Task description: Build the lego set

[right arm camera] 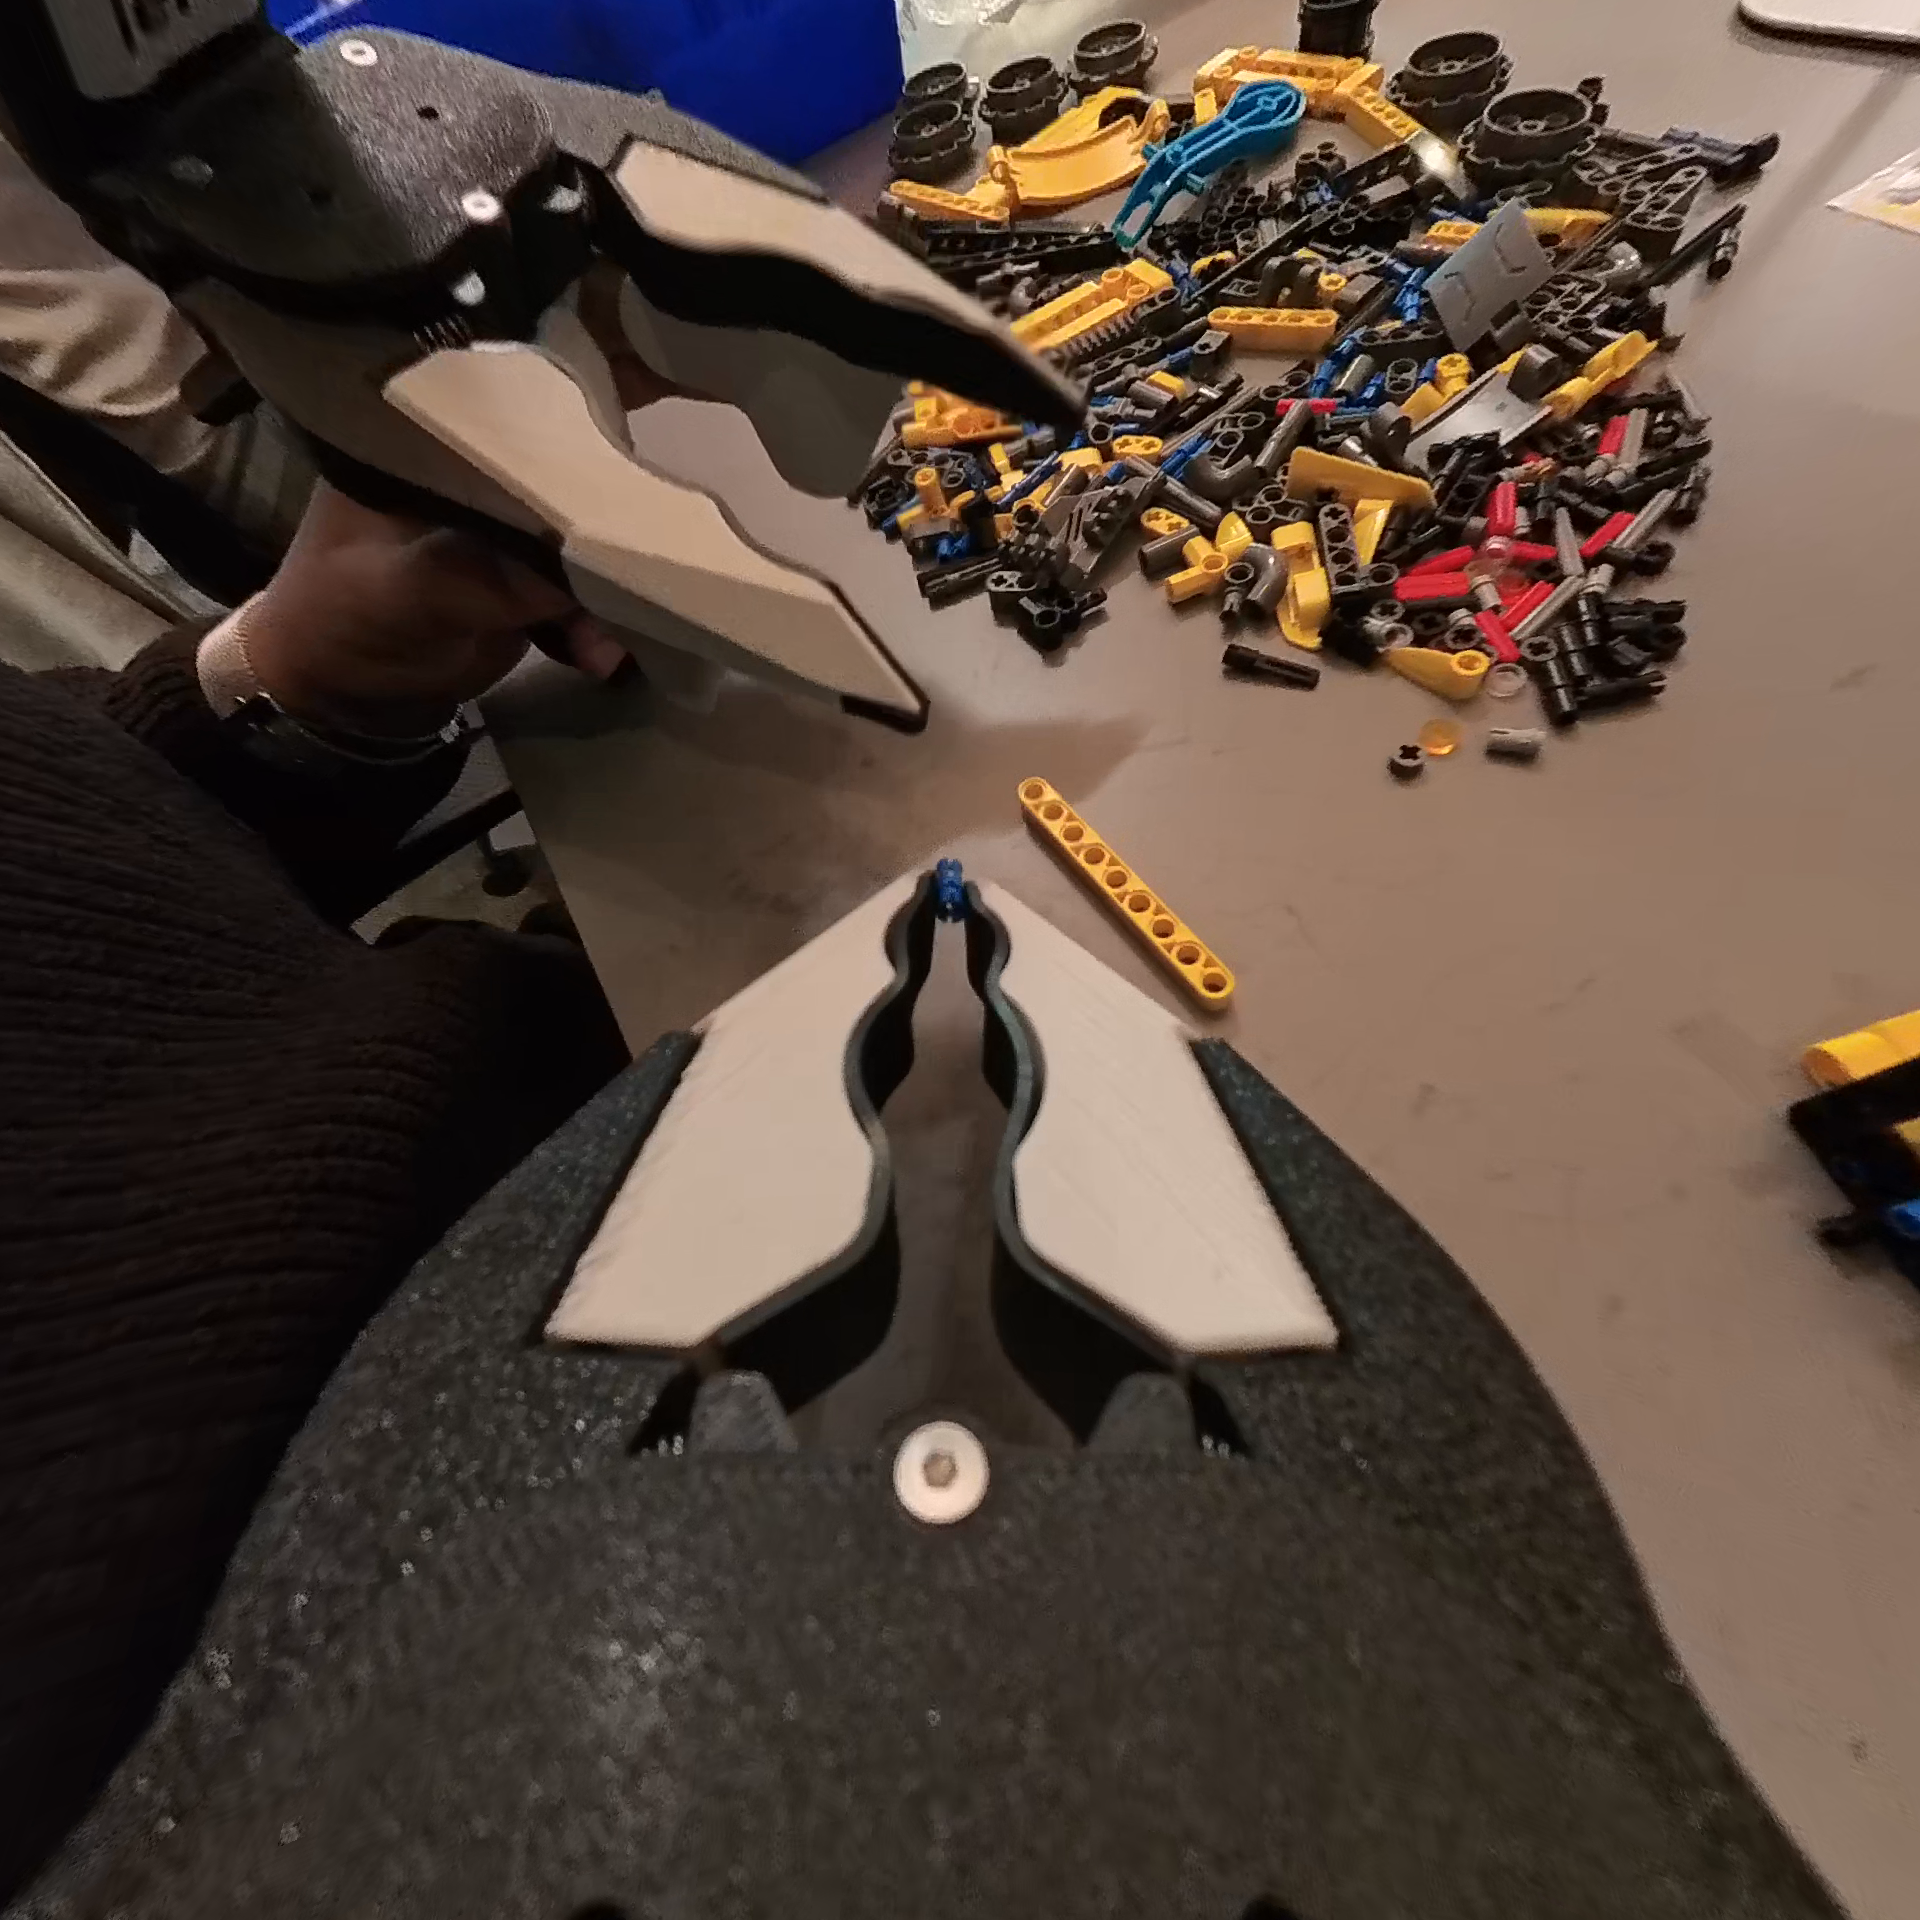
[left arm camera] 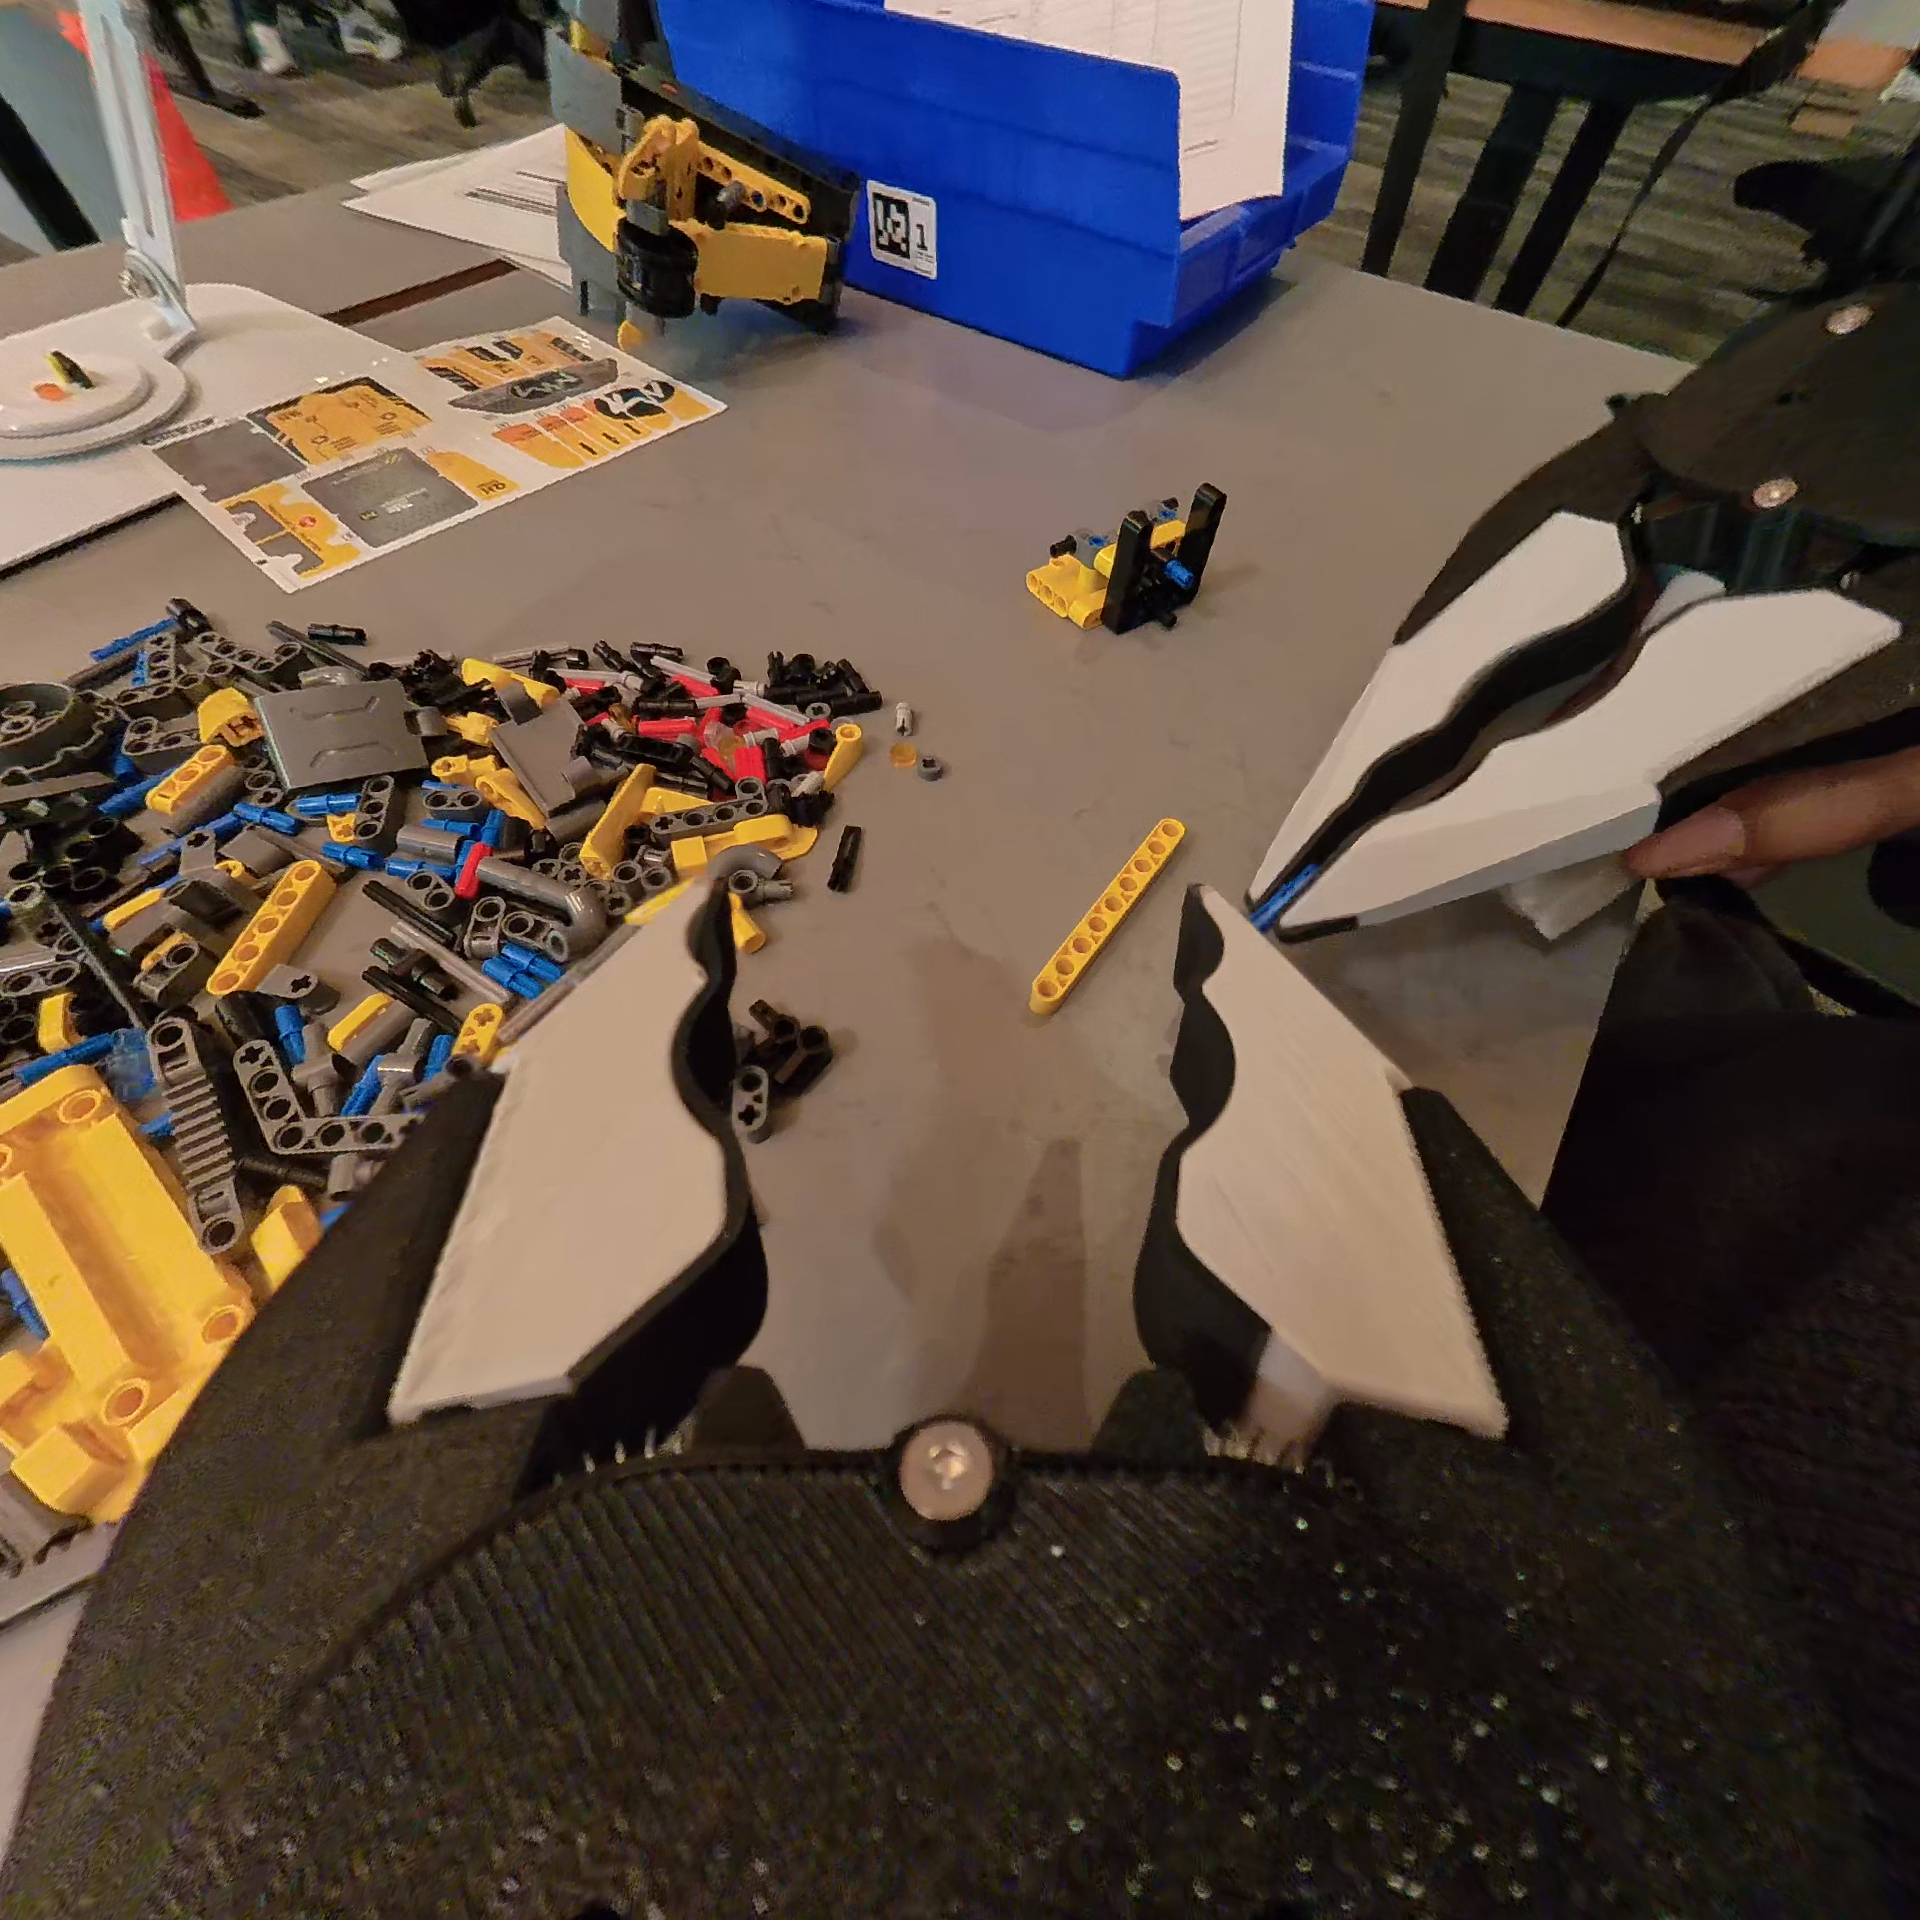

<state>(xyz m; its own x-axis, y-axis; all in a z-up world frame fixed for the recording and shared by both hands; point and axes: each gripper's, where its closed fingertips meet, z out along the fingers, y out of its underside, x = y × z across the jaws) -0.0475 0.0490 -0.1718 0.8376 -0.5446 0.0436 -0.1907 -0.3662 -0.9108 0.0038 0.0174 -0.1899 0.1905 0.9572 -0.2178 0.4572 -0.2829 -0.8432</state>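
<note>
My right gripper (right arm camera: 948,906) is shut on a small blue pin (right arm camera: 948,883) held at its fingertips, just above the grey table near the front edge. In the left wrist view the right gripper (left arm camera: 1276,920) comes in from the right with the blue pin (left arm camera: 1288,894) showing at its tip. A long yellow beam with holes (right arm camera: 1127,894) lies flat just right of it. My left gripper (left arm camera: 961,914) is open and empty, hovering over the table with the beam (left arm camera: 1107,914) between and just beyond its fingertips. It also shows in the right wrist view (right arm camera: 982,561), held by a hand.
A big pile of yellow, black, blue and red building parts (left arm camera: 468,831) covers the table's left side. A small black and yellow assembly (left arm camera: 1132,561) stands farther back. Behind are a sticker sheet (left arm camera: 416,447), a partly built yellow model (left arm camera: 696,208), a blue bin (left arm camera: 1039,156) and a white lamp base (left arm camera: 73,384).
</note>
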